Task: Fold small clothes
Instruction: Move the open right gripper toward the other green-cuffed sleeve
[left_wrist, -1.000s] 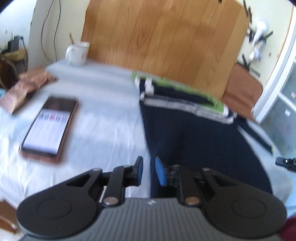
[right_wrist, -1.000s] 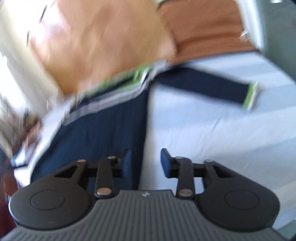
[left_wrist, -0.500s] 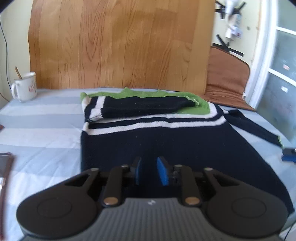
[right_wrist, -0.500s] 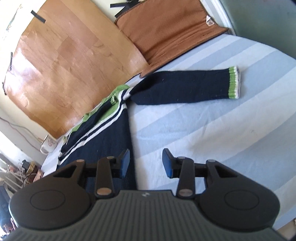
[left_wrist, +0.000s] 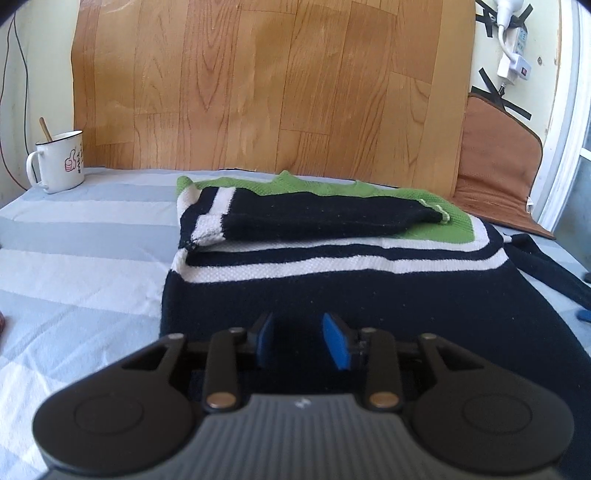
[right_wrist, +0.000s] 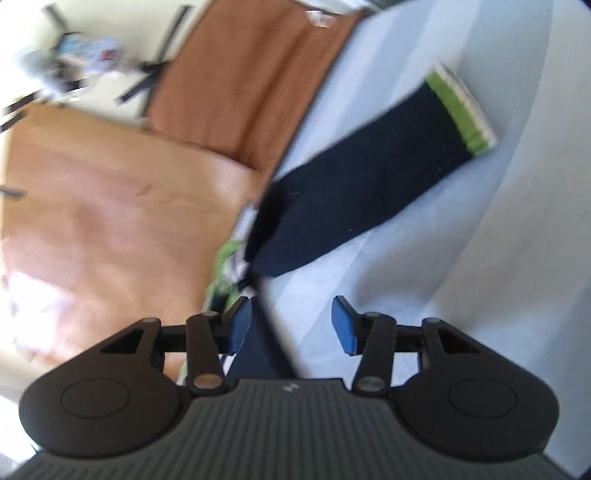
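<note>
A: Since a second ago you swung the left tool off the phone side and squared it up over the sweater; your right tool rolled hard, so its view now sits tilted and blurred.

B: Where does the sweater lie from each one?

A: Straight ahead of and under the left tool, spread flat on the striped bedsheet. Its near sleeve is already folded across the chest. The free sleeve runs out ahead of the right tool, up and to the right, with its green and white cuff at the far tip.

B: So which hand takes it?

A: I'd say your right. It is the nearer one, and the sleeve's long axis points away from it, so you would reach along it toward the cuff.

B: And the tools themselves?

A: Both have their blue pads apart and widening. Nothing is between the left pads. The dark sweater edge sits by the right tool's left pad, but I see no clamp on it.

B: How will it handle?

A: It's a thick, limp knit, navy with white bands and a green yoke. Expect it to sag and drag on the soft sheet.
</note>
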